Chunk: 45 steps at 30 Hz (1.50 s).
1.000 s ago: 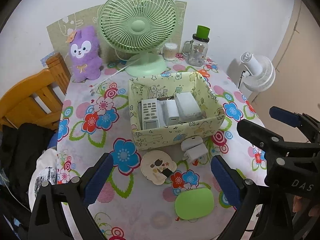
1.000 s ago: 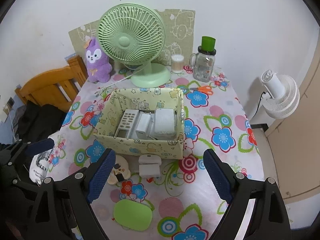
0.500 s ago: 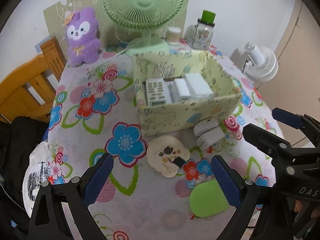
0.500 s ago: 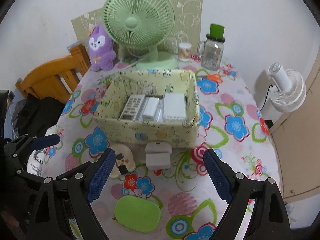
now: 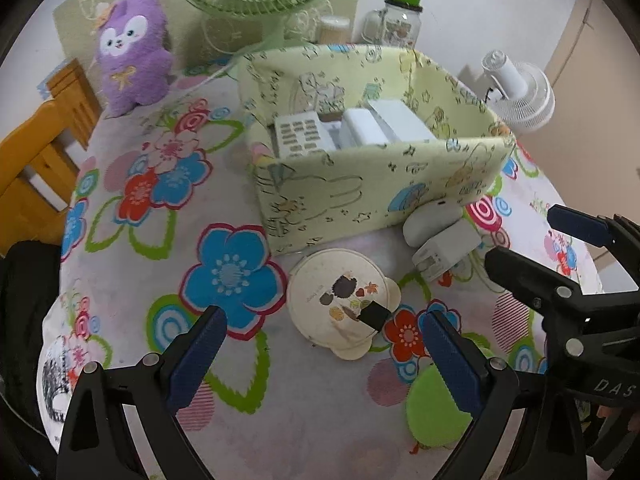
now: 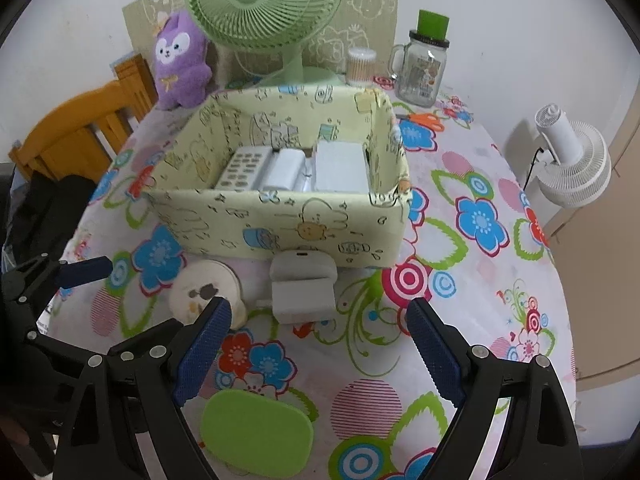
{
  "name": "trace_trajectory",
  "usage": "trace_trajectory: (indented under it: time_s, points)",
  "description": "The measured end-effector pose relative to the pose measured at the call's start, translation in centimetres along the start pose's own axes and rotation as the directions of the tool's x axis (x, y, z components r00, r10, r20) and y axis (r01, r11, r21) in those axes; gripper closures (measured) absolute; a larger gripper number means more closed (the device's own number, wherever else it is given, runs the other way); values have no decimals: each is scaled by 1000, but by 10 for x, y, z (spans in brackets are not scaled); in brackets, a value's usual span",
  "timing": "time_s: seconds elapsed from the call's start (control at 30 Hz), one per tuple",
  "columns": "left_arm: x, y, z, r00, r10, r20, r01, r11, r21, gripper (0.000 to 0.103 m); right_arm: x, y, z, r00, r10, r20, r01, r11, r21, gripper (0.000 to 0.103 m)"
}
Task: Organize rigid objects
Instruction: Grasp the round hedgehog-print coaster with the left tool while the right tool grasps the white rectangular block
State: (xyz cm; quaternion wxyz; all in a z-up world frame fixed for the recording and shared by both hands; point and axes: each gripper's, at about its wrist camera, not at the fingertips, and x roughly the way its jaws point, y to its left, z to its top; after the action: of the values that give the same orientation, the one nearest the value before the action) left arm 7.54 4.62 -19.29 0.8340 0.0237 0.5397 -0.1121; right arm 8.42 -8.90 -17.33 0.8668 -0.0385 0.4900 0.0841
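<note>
The left gripper (image 5: pixel 320 344) hangs above the near part of the table with its jaws spread wide and nothing between them; the round cream case (image 5: pixel 344 304) with the small black tab lies on the cloth just beyond its fingertips, roughly centred in the gap, which suggests it is the piece this hand is lining up on. The right gripper (image 6: pixel 320 344) is likewise wide open and empty, with the white charger block (image 6: pixel 303 296) lying just beyond its gap and the green oval case (image 6: pixel 258 432) nearer still, low in the view. These three loose pieces sit in a cluster on the near side of the pale yellow fabric box (image 6: pixel 280 220), probably because they are what is left to go in. The charger's long axis runs near to far, its far end touching a rounded white case (image 6: pixel 303 265) that rests against the box's near wall. The green case lies flat with its long axis running left to right. Inside the box a remote control (image 6: pixel 244 168), a white cylinder-like pack (image 6: pixel 285 174) and a flat white block (image 6: pixel 342 166) lie side by side, all pointing near to far, so a tidy fit likely means laying the new pieces the same way. Farther off stand a green fan (image 6: pixel 264 0), a purple plush toy (image 6: pixel 182 64) and a glass jar (image 6: pixel 424 68).
</note>
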Motion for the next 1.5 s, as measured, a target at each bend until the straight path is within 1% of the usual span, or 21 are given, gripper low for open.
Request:
trace_trajectory:
  time_s: [0.1, 0.4, 0.53, 0.67, 0.77, 0.8, 0.87, 0.97, 1.03, 1.23, 1.37, 1.5]
  points:
    - [12, -3, 2, 1000, -3, -11, 3, 1000, 22, 4, 11, 0, -1, 1000, -5, -18, 5, 1000, 2, 12]
    - [38, -10, 9, 999, -27, -18, 28, 997, 72, 4, 27, -4, -2, 999, -32, -38, 33, 999, 24, 12]
    - [45, -12, 9, 999, -28, -22, 29, 996, 83, 4, 32, -8, -4, 998, -41, -52, 43, 998, 41, 14]
    - [52, -18, 8, 1000, -19, -24, 22, 993, 113, 4, 36, -11, -8, 997, -39, -67, 42, 998, 51, 14]
    - [59, -20, 8, 999, -11, -41, 16, 993, 116, 4, 38, -10, -12, 996, -39, -74, 43, 998, 50, 14]
    - [61, -21, 9, 999, -11, -45, 16, 994, 112, 5, 38, -10, -13, 996, -40, -77, 44, 998, 51, 14]
    - [65, -22, 8, 999, -3, -48, 8, 994, 107, 9, 38, -11, -14, 996, -40, -80, 44, 997, 56, 14]
    - [66, -25, 7, 999, 20, -34, -16, 992, 124, 12, 40, -11, -16, 995, -43, -90, 48, 997, 58, 14]
    - [65, -26, 6, 999, 21, -26, -17, 991, 131, 18, 40, -11, -17, 995, -44, -90, 49, 997, 57, 14]
    - [63, -32, 8, 997, 27, -69, -19, 994, 109, 18, 43, -10, -14, 995, -38, -88, 43, 997, 57, 14]
    - [56, -27, 8, 996, 31, -79, -26, 997, 73, 18, 47, -7, -11, 996, -32, -87, 36, 998, 48, 14]
    - [49, -17, -1, 996, 28, -80, -25, 999, 35, 18, 53, -4, -8, 996, -19, -91, 23, 999, 42, 14]
